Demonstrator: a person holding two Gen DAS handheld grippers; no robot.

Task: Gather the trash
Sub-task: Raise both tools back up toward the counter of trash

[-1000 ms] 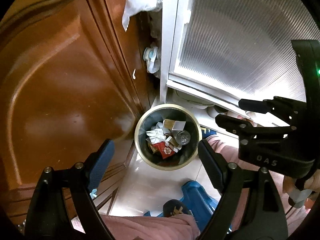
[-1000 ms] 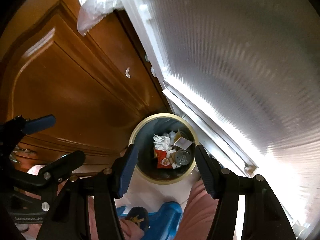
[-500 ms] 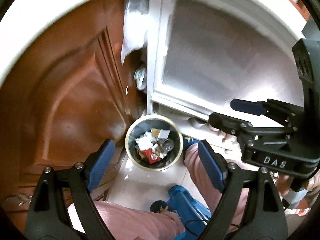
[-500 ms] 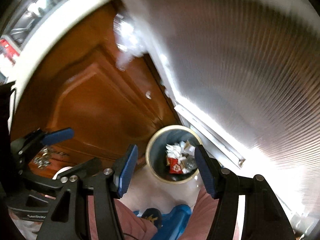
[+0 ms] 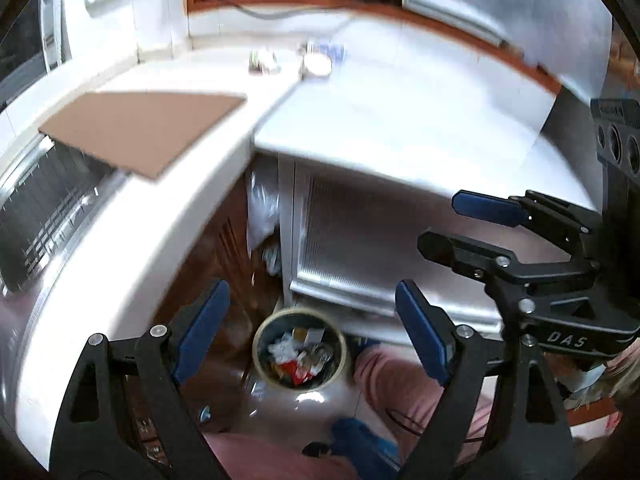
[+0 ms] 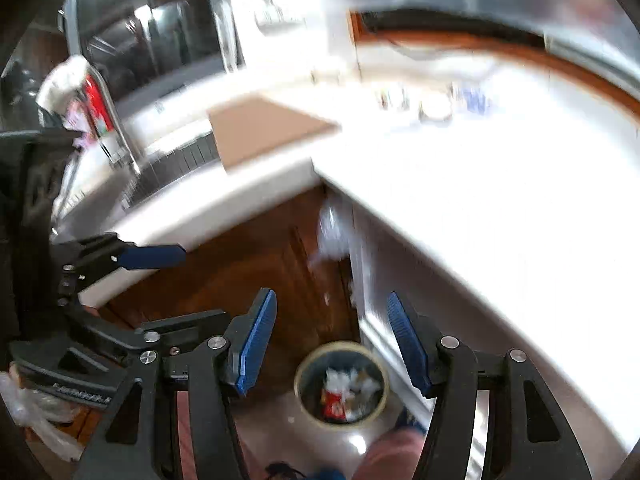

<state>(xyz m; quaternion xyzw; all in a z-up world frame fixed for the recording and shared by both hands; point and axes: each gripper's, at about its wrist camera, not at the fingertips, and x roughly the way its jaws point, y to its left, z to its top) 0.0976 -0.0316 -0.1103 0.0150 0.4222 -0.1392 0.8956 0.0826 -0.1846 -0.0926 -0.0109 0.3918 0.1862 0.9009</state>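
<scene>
Both views are smearing with motion blur, so the small items on the white countertop (image 5: 400,120) are staying hard to identify, perhaps a lid and packets. Far below, the round trash bin (image 5: 299,354) of wrappers is showing between the wide-open, empty jaws of the left gripper (image 5: 312,336) and the right gripper (image 6: 332,344), touching neither.

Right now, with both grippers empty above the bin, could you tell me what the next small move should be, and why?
Probably steer the right gripper toward the small items at the back of the white countertop. Both it and the left gripper stand open and empty, the trash bin on the floor already holds scraps, and those items, too blurred to identify, look like the nearest candidates.
</scene>
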